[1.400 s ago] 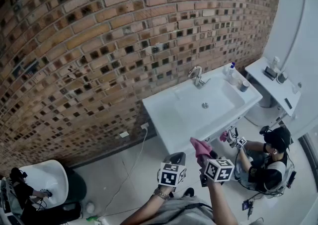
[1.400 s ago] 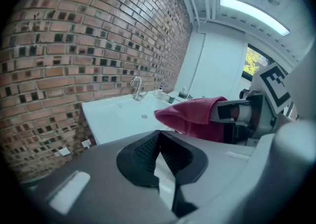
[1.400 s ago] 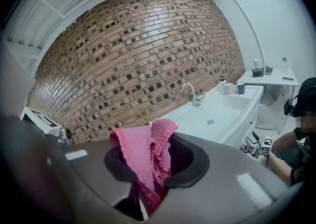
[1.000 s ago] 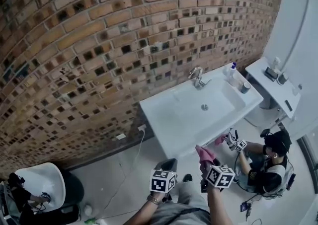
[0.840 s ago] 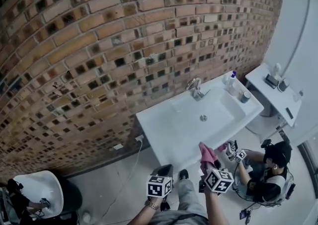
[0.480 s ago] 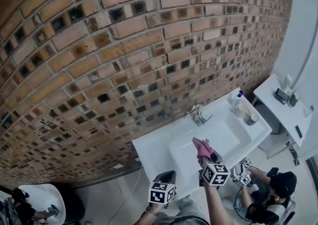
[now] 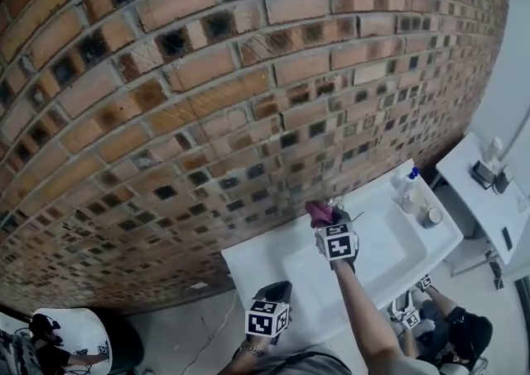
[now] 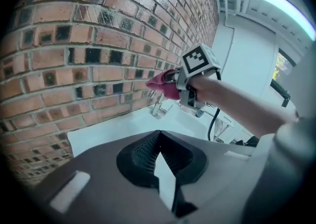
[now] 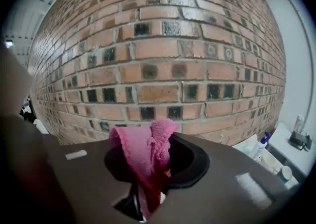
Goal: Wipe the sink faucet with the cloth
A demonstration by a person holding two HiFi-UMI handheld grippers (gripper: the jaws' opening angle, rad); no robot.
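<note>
Your right gripper (image 7: pixel 325 223) is clamped on the pink cloth (image 7: pixel 315 213). In the right gripper view the cloth sits bunched between the jaws and sticks out past the tips, towards the brick wall (image 7: pixel 207 75).

From the left gripper view, the cloth hangs just above the faucet (image 8: pixel 160 108), at the back of the sink (image 7: pixel 389 253) by the wall. Can't tell if it's touching. In the head view, cloth and gripper cover most of the faucet.

Your right arm reaches out over the basin. Your left gripper (image 8: pixel 159 141) sits low at the sink's near edge, well apart from the faucet. Its jaw tips meet and there's nothing between them. It points towards the faucet and the right gripper.

There's a blue-capped bottle (image 7: pixel 411 181) on the sink's right end, with a small round jar (image 7: pixel 431 217) just beside it. Both are well clear of the cloth. Another person (image 7: pixel 451 336) is low on the floor past the sink's right end.
</note>
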